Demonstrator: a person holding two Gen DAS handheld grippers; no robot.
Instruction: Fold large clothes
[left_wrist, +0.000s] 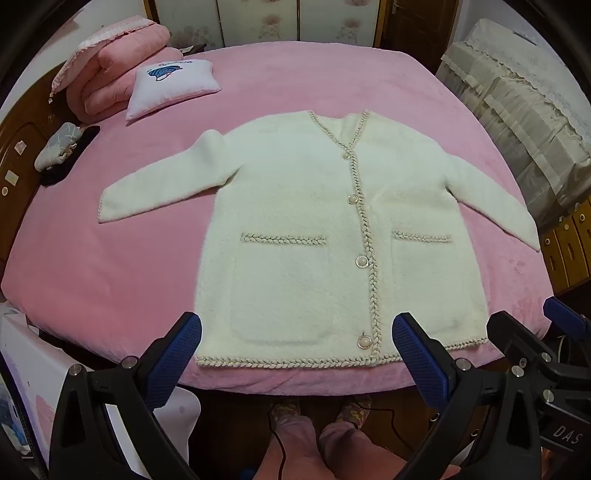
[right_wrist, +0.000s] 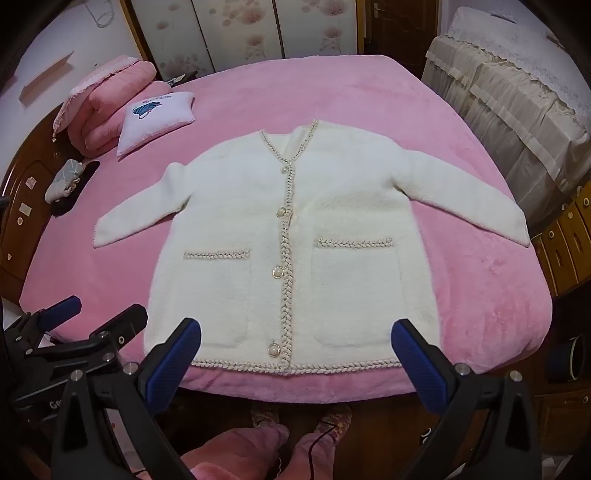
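Note:
A cream fluffy cardigan (left_wrist: 295, 221) with braided trim, pearl buttons and two pockets lies flat, front up, on the pink bed (left_wrist: 110, 266), sleeves spread to both sides, hem toward me. It also shows in the right wrist view (right_wrist: 295, 240). My left gripper (left_wrist: 295, 343) is open and empty, held above the hem at the bed's near edge. My right gripper (right_wrist: 295, 343) is open and empty, held the same way over the hem. The right gripper shows at the right edge of the left wrist view (left_wrist: 532, 325), the left gripper at the left of the right wrist view (right_wrist: 99, 314).
A white cushion (left_wrist: 173, 88) and folded pink bedding (left_wrist: 118, 62) lie at the bed's far left, a small grey item (left_wrist: 59, 147) by the wooden headboard. Cloth-covered furniture (left_wrist: 517, 122) stands on the right. The person's slippered feet (left_wrist: 317, 413) stand below the bed edge.

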